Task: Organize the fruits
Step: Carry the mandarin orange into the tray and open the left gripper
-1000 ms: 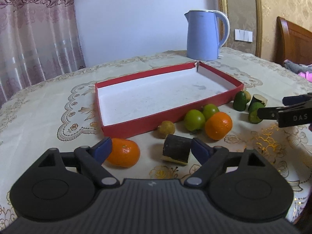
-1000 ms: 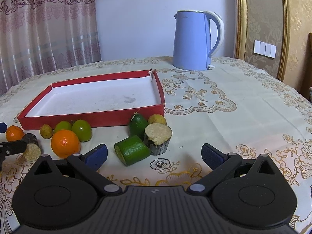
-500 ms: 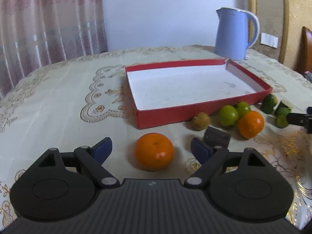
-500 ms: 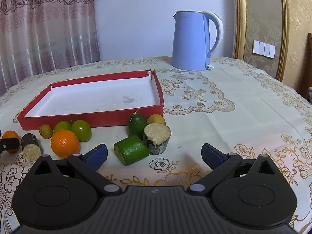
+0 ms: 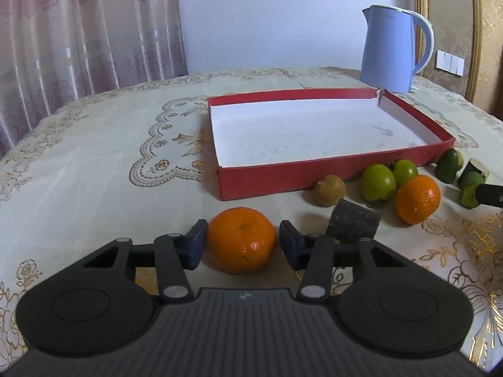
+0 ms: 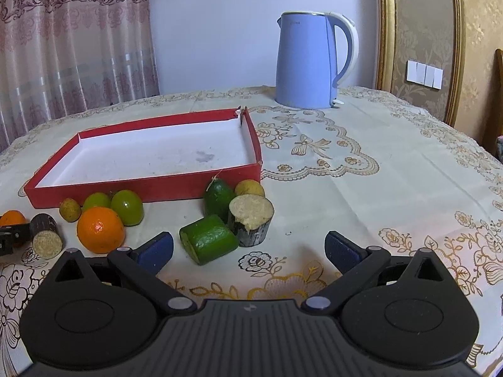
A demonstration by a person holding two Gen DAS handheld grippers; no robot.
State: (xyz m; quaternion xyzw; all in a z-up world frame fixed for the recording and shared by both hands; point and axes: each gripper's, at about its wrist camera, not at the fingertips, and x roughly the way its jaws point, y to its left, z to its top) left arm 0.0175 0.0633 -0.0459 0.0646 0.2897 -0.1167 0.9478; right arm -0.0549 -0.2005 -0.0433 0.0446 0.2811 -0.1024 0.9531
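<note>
Left jaws [image 5: 242,245]: have just been closing around the round orange tangerine [image 5: 241,239]; both blue pads sit against its sides.
Right jaws [image 6: 248,249]: spread wide, holding nothing.
Tangerine: rests on the cream embroidered surface [image 5: 94,163], before the near left corner of the shallow red cardboard tray [image 5: 333,172].
Neighbours: a dark sugarcane stub [image 5: 353,221] just right of it; beyond lie a second orange [image 5: 417,199] and two green fruits [image 5: 377,182].
Back edge: pale blue kettle [image 5: 391,48].

Left gripper [image 5: 242,245] closing, seemingly gripping — right gripper [image 6: 248,249] wide.

Orange mandarin [image 5: 241,240] (glossy), upright on tablecloth, before red tray [image 5: 267,182]
</note>
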